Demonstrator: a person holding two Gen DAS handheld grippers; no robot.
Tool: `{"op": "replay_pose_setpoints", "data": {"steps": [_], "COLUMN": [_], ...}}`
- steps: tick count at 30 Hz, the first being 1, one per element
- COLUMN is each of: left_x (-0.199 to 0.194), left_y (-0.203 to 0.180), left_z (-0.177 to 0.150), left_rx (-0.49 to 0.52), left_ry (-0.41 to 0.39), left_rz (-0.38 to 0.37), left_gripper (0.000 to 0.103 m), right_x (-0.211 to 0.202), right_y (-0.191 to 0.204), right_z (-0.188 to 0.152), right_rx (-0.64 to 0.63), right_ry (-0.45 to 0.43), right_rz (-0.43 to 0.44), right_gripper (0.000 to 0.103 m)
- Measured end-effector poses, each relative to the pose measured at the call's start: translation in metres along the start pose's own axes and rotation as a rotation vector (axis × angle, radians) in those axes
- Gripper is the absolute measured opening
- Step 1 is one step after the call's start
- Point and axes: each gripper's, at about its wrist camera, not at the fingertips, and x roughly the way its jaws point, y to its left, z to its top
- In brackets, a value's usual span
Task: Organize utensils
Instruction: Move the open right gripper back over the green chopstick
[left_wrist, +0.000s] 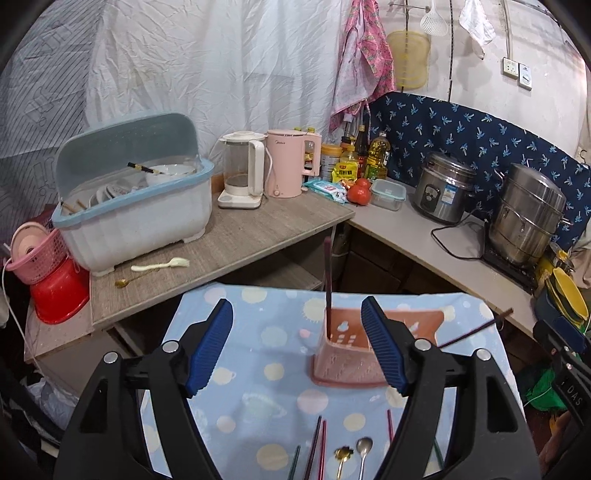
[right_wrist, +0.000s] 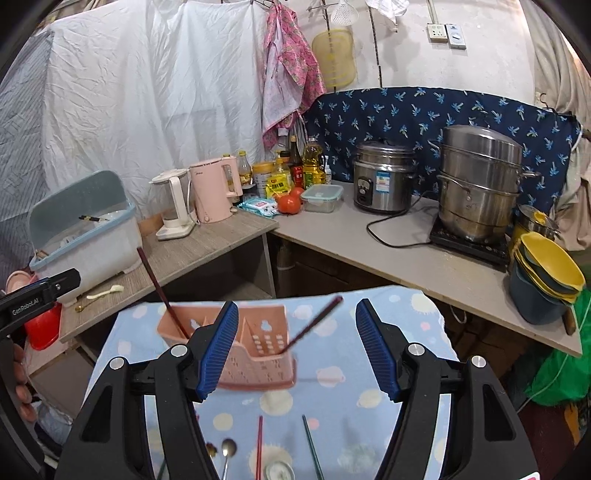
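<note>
— Tongs, what state?

— Both mine are spread wide with nothing between the pads. Left gripper (left_wrist: 297, 347) hangs over the blue dotted cloth (left_wrist: 258, 354); right gripper (right_wrist: 295, 347) the same, a little to the right.

— The holder?

— Pink utensil holder (right_wrist: 255, 354) stands on the cloth, just past my fingertips. In the left view its right part sits behind my right-hand pad (left_wrist: 384, 350). It has slotted walls and a divider inside.

— Anything in it?

— Two dark red chopsticks. One (right_wrist: 159, 291) leans left out of the left compartment. The other (right_wrist: 314, 325) tilts right out of the right end, tip well above the rim.

— What's loose?

— Near edge of the cloth, beneath the grippers: a dark chopstick (left_wrist: 314, 448) beside a red one (left_wrist: 323, 448), a green chopstick (right_wrist: 312, 448), a gold spoon (left_wrist: 341, 459), a silver spoon (left_wrist: 364, 456). Another red one (right_wrist: 259, 446) shows in the right view; cannot tell if it is the same.

— Beyond the cloth?

— Wooden counter (left_wrist: 258, 229) with a blue-rimmed dish rack (left_wrist: 140, 221); a cream spoon (left_wrist: 160, 265) and a small gold spoon (left_wrist: 125, 283) lie in front of it.
</note>
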Motion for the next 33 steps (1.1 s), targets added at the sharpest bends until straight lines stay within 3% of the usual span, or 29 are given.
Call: {"op": "replay_pose_setpoints", "data": {"steps": [10, 21, 26, 33], "left_x": [-0.021, -0.024, -0.025, -0.033], "left_y": [0.023, 0.037, 0.041, 0.040], "left_z": [-0.085, -0.192, -0.234, -0.274], "left_rx": [-0.002, -0.006, -0.017, 0.024], "left_ry": [0.095, 0.234, 0.301, 0.322], "left_rz": [0.033, 0.064, 0.078, 0.095], "left_gripper": [0.068, 0.068, 0.067, 0.067], "right_x": [-0.029, -0.030, -0.027, -0.017], "right_y": [-0.018, -0.049, -0.056, -0.053], "right_z": [-0.074, -0.164, -0.201, -0.242], "right_rx": [0.003, 0.021, 0.019, 0.004], "right_ry": [0.100, 0.251, 0.309, 0.368], "right_rz": [-0.044, -0.092, -0.098, -0.089], "right_gripper": [0.064, 0.064, 0.061, 0.050]}}
